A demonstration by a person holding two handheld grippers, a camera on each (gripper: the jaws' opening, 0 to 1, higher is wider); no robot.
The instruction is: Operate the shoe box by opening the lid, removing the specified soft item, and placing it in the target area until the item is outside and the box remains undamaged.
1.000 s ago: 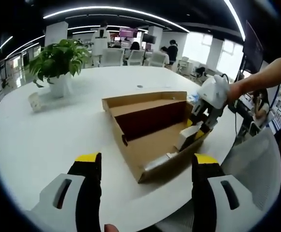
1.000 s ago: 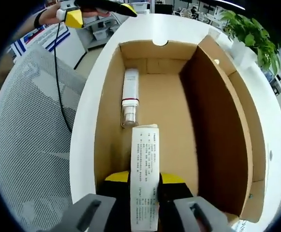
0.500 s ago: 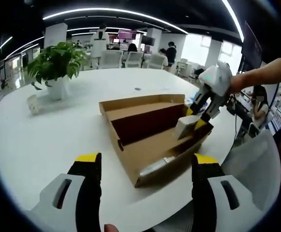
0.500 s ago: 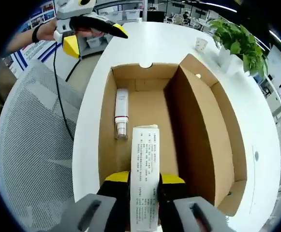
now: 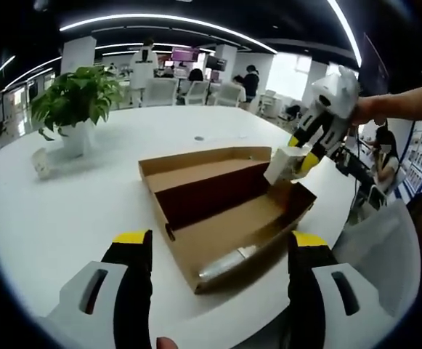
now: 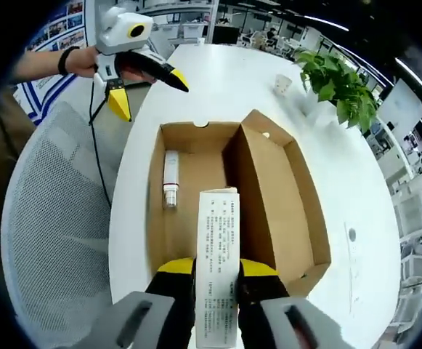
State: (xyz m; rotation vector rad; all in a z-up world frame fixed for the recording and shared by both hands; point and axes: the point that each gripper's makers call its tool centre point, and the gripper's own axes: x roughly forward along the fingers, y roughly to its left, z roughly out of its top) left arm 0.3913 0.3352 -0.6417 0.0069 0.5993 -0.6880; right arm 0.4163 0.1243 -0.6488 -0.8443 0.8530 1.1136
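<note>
While the right gripper is clamping a white printed carton between its jaws above the open shoe box, its view is looking down on a white tube lying along the box's left wall. Farther off, the left gripper is hovering with jaws spread wide and empty near the white table, its view showing the carton raised clear of the box beyond, with a potted plant at far left.

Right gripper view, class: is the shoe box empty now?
No: a white tube lies on the floor of the shoe box, beside its wall.
</note>
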